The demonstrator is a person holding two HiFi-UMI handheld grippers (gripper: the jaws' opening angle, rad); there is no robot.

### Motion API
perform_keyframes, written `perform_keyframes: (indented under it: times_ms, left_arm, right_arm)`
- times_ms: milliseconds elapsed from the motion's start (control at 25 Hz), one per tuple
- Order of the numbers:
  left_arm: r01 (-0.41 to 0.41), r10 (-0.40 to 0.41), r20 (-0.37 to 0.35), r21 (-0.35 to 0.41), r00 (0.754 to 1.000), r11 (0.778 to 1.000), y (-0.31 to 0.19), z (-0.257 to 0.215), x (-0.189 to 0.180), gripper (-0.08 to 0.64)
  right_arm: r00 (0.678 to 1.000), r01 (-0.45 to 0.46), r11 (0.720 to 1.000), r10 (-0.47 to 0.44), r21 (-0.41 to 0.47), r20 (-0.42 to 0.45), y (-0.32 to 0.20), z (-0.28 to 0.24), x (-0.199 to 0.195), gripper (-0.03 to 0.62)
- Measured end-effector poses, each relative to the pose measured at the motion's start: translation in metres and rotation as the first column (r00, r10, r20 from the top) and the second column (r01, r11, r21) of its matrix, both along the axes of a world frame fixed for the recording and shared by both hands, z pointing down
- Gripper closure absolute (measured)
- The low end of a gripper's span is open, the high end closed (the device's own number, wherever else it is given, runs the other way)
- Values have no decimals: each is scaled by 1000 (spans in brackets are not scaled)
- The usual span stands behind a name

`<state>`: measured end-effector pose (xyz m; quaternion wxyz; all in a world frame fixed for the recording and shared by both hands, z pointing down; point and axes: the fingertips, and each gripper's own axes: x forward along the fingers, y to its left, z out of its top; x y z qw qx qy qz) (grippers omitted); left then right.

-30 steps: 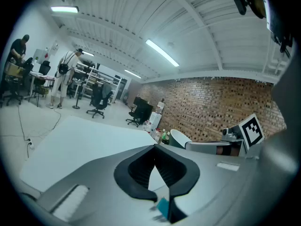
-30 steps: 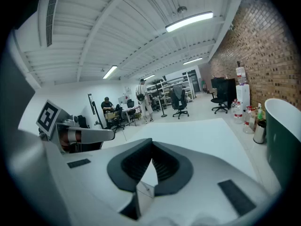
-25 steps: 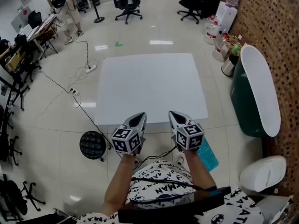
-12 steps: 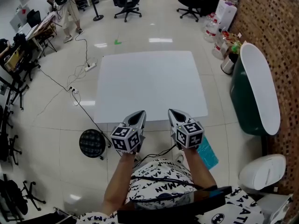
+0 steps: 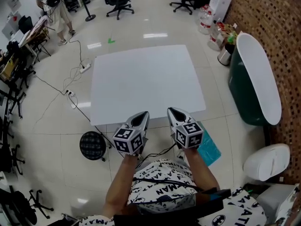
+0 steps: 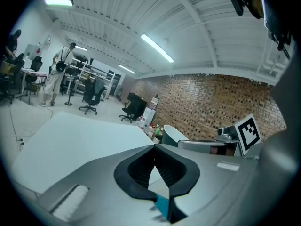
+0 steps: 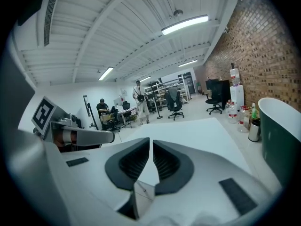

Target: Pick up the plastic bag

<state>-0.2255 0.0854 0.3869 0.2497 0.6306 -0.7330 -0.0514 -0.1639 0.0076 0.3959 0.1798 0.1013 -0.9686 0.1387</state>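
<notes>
I see no plastic bag on the white table (image 5: pixel 146 79), whose top is bare. A flat teal sheet-like thing (image 5: pixel 210 149) lies on the floor by the table's near right corner; what it is I cannot tell. Both grippers hover side by side at the table's near edge, close to the person's body. The left gripper (image 5: pixel 143 115) (image 6: pixel 154 147) has its tips touching, nothing between them. The right gripper (image 5: pixel 170 111) (image 7: pixel 151 142) shows a thin slit between its tips; its jaws have just been opening, with nothing between them.
A dark green tub with a white lid (image 5: pixel 256 79) stands right of the table before a brick wall. A round black object (image 5: pixel 92 145) sits on the floor at the near left, with cables (image 5: pixel 70 91) trailing. Office chairs (image 5: pixel 117 1) and a person (image 5: pixel 49 6) are far back.
The head view has shifted, so the table sits a little higher in the picture. Both grippers stay where they were near the table's edge.
</notes>
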Motion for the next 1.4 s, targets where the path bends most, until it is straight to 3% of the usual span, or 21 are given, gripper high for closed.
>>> perform_keyframes:
  times_ms: [80, 200, 280, 400, 680, 960, 1160, 1400]
  left_arm:
    - [-45, 45, -7, -19, 999, 999, -9, 7, 14, 560]
    - [-124, 123, -23, -53, 992, 991, -23, 20, 40, 560]
    - [-175, 173, -31, -75, 984, 982, -34, 30, 54, 560]
    - [-248, 245, -43, -109, 969, 963, -54, 46, 80, 560]
    - [-431, 420, -95, -189, 902, 883, -103, 101, 160, 560]
    - [-548, 519, -178, -255, 836, 796, -119, 160, 229, 560]
    - [-597, 553, -225, -326, 802, 733, -126, 208, 273, 560]
    - [-625, 565, -270, -401, 780, 670, -135, 297, 302, 560]
  right_arm:
    - [1000, -31, 999, 31, -14, -3, -5, 7, 10, 488]
    - [995, -95, 995, 95, -35, -26, -15, 23, 34, 476]
    - [990, -139, 989, 137, -51, -41, -25, 35, 48, 405]
    - [977, -205, 976, 200, -71, -81, -43, 56, 76, 362]
    - [915, -374, 918, 344, -128, -212, -77, 134, 173, 329]
    - [852, -476, 861, 401, -179, -336, -83, 207, 252, 203]
    - [824, -498, 841, 384, -210, -416, -76, 268, 295, 201]
    - [813, -483, 836, 318, -260, -488, -80, 362, 314, 201]
